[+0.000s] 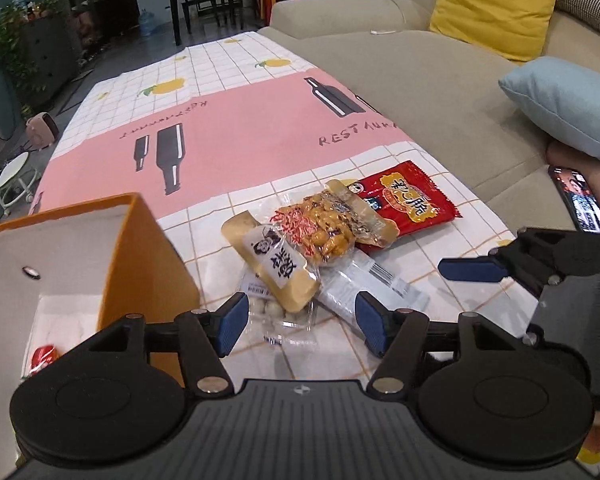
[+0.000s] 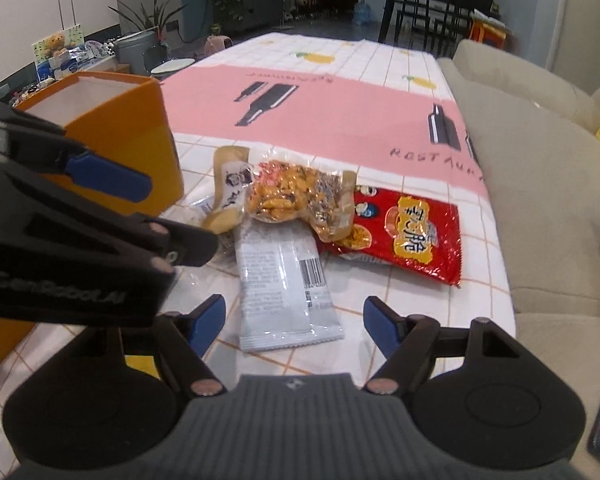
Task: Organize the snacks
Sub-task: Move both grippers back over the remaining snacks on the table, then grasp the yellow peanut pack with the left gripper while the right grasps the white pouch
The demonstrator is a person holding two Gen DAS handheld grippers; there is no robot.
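At the lower left of the left wrist view, the orange box (image 1: 140,256) stands open and shows its white inside, where 1 red wrapped item (image 1: 42,358) lies on the bottom; the right wrist view catches only the box's outer wall and rim at left, so its contents are hidden there. In the right wrist view the silver-grey packet (image 2: 284,280) lies almost wholly exposed at centre, barcode up, while in the left wrist view it is half covered by the others. The clear pack of white balls (image 1: 276,312) shows plainly only in the left wrist view, low at centre. I count 5 snack packets in the pile on the tablecloth (image 1: 228,136): the tan packet (image 1: 276,264), the clear bag of orange-yellow pieces (image 1: 328,224), the red bag (image 1: 412,204), the silver-grey one and the ball pack. A phone (image 1: 580,208) with a lit screen sits at the right edge. The left gripper (image 1: 300,320) hangs spread wide above the near end of the pile, holding nothing; the right gripper (image 2: 294,324) is likewise spread, empty, straddling the silver-grey packet's near end.
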